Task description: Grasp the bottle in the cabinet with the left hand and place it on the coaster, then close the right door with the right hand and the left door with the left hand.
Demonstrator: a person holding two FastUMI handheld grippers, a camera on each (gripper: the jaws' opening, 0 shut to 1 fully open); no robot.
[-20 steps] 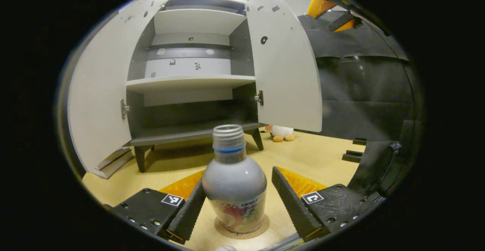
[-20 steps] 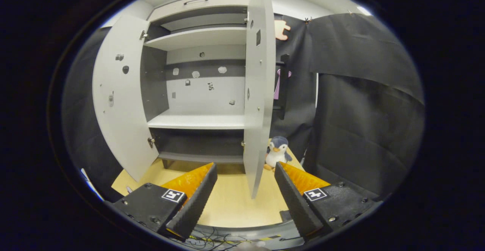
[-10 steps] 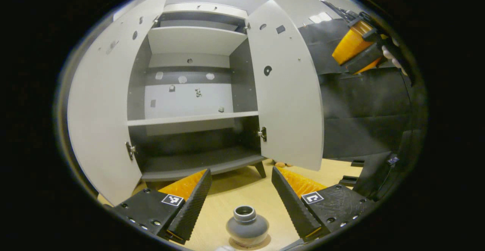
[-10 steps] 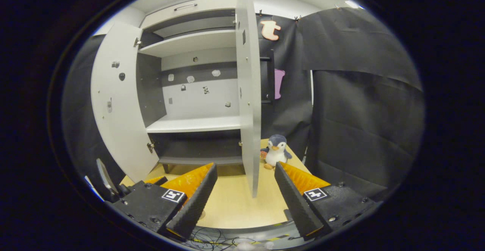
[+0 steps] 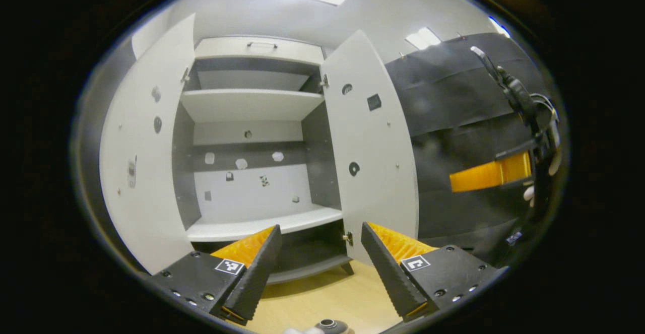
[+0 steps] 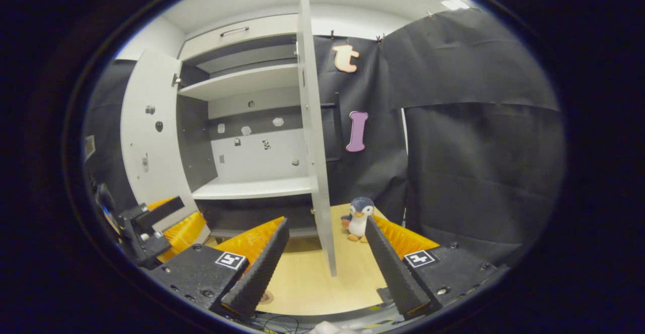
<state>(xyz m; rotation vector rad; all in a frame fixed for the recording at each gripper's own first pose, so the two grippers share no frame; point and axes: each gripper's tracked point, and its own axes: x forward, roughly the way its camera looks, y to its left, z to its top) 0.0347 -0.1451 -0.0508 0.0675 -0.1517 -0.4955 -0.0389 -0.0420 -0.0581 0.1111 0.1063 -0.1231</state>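
The grey bottle (image 5: 330, 325) stands on the wooden table (image 5: 322, 298), only its open mouth showing at the bottom edge of the left gripper view. My left gripper (image 5: 319, 228) hangs open well above it, holding nothing, and faces the cabinet (image 5: 252, 173), whose shelves are bare. Both doors stand open: the left door (image 5: 141, 162) and the right door (image 5: 373, 162). My right gripper (image 6: 326, 220) is open and empty, with the right door (image 6: 315, 147) seen edge-on straight ahead of its fingers. A hand holds the right gripper (image 5: 496, 175) at the far right.
A plush penguin (image 6: 359, 218) sits on the table just right of the right door. Black cloth walls (image 6: 478, 147) close the booth on the right. The left gripper (image 6: 151, 223) shows low at the left of the right gripper view.
My left gripper has lifted up and away from the bottle, which stays standing on the coaster. My right gripper has shifted to the right, towards the outer side of the right door.
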